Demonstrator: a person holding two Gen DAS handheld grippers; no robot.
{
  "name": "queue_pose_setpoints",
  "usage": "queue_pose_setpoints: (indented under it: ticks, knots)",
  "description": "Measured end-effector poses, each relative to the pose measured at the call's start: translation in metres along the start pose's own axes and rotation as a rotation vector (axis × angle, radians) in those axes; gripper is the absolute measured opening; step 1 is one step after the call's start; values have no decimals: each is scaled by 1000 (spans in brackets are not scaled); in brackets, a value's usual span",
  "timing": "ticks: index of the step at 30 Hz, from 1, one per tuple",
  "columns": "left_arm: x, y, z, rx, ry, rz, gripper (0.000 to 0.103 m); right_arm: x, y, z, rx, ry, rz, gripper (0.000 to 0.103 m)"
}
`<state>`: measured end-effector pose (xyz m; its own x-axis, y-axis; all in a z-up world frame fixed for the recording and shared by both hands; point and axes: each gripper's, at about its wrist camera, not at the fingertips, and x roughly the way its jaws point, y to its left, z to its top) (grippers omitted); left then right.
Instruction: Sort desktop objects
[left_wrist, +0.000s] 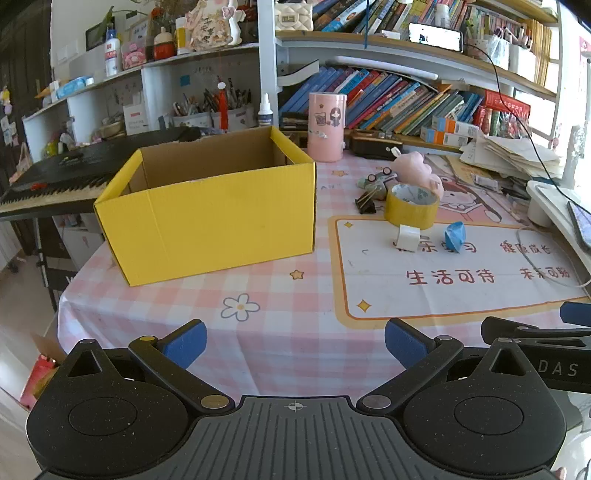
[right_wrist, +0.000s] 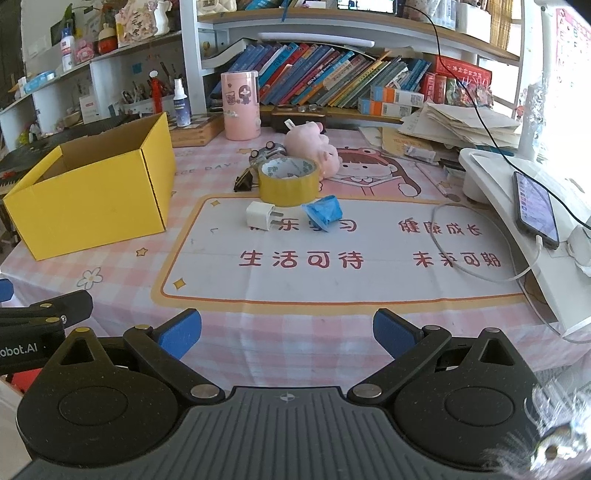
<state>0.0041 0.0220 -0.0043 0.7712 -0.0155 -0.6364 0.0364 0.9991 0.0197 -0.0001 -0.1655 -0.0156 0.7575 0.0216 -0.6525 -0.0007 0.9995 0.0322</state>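
Desk contents, left to right.

1. Open yellow corrugated cardboard box (right_wrist: 92, 192), far left on the pink checked tablecloth (right_wrist: 288, 332). Its inside, as far as can be seen, holds nothing. Probable receptacle for the sorting. It lies straight ahead of the left gripper (left_wrist: 295, 345) and well left of the right gripper (right_wrist: 287, 332).

2. Black binder clip (right_wrist: 242, 182), touching the left foot of the tape roll.

3. Small grey-green toy car (right_wrist: 266, 152), just behind the tape roll.

4. Wide roll of yellow adhesive tape (right_wrist: 288, 181), lying flat with the hole upward.

5. White cube-shaped plug adapter (right_wrist: 258, 216), prongs pointing right, just in front of the tape roll.

6. Crumpled blue paper or plastic piece (right_wrist: 323, 212), just right of the adapter, near but apparently not touching it.

7. Pink plush toy (right_wrist: 314, 147), lying behind the tape roll, touching or nearly touching it.

8. Dark smartphone (right_wrist: 535, 210) on a white stand, far right, with a white cable attached. Probably not part of the sorting.

Grippers: both hover low at the near edge of the desk, fingers spread wide, holding nothing.

Governing relation: the cluster (items 2 to 7) sits almost dead ahead of the right gripper, slightly left of its centre line, and ahead and to the right of the left one. The right gripper appears better placed for the first pick; the adapter and blue piece are nearest. The carry would then run leftward to the box.
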Motion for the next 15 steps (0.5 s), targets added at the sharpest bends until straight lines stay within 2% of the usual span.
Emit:
queue_pose_setpoints:
  ticks: [15]
  knots:
    - [1, -3, -1, 8, 2, -6, 103, 0, -1, 1, 2, 2, -1, 101]
